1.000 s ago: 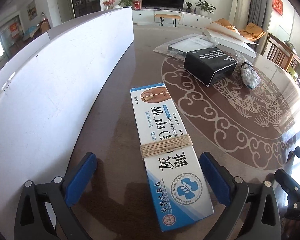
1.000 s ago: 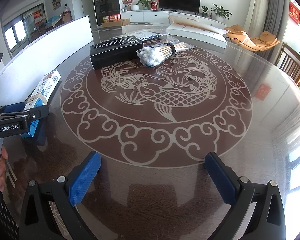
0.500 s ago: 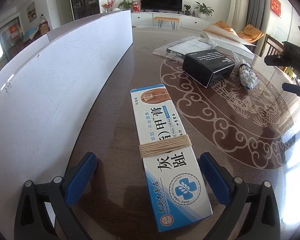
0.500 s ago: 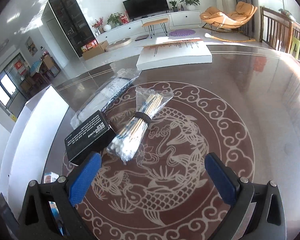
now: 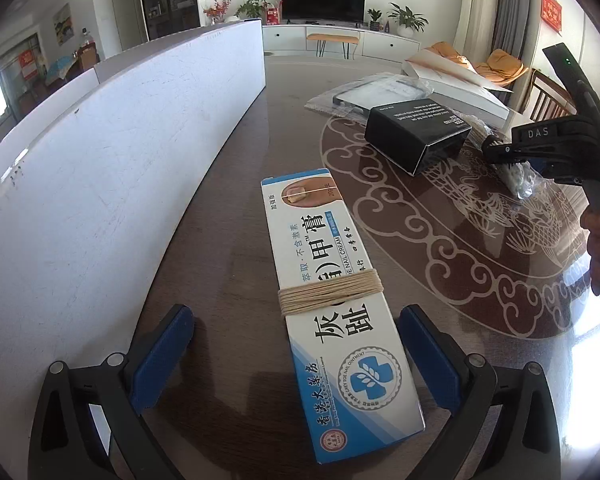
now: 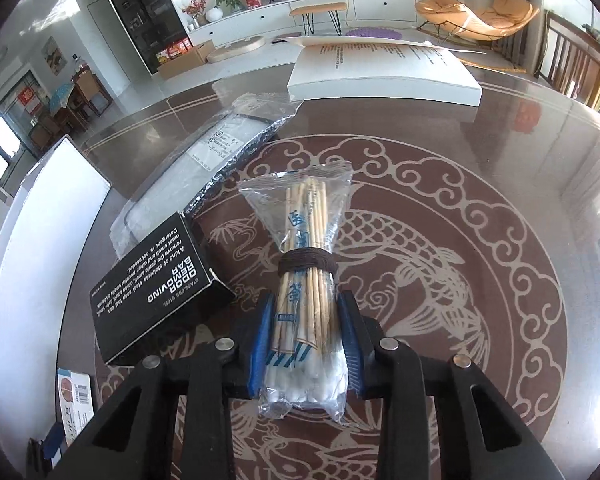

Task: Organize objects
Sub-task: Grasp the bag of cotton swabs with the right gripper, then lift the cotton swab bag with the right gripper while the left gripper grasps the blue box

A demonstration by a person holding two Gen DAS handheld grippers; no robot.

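The right gripper (image 6: 306, 344) was closing on the bag of cotton swabs (image 6: 306, 280), its blue pads pressed against both sides of the bag at the cotton-tipped end. The bag ran straight out from between the jaws along their line, a dark thread band (image 6: 308, 266) wrapped round the sticks just beyond the fingertips, and its far end lay over the carp pattern of the round table (image 6: 500, 240). Just beside the bag, on its left, sat the black soap box (image 6: 160, 288), and past that box, further from the bag, a flat item in a clear plastic sleeve (image 6: 216, 168). Well beyond the bag's far end lay a white book (image 6: 384, 68).

The left gripper (image 5: 292, 360) stood with its jaws wide apart. The nail cream box (image 5: 336, 280), bound by pale twine (image 5: 330, 292), lay flat between them, nearer the right-hand pad, touching neither. A white panel (image 5: 100, 168) stood left of this box
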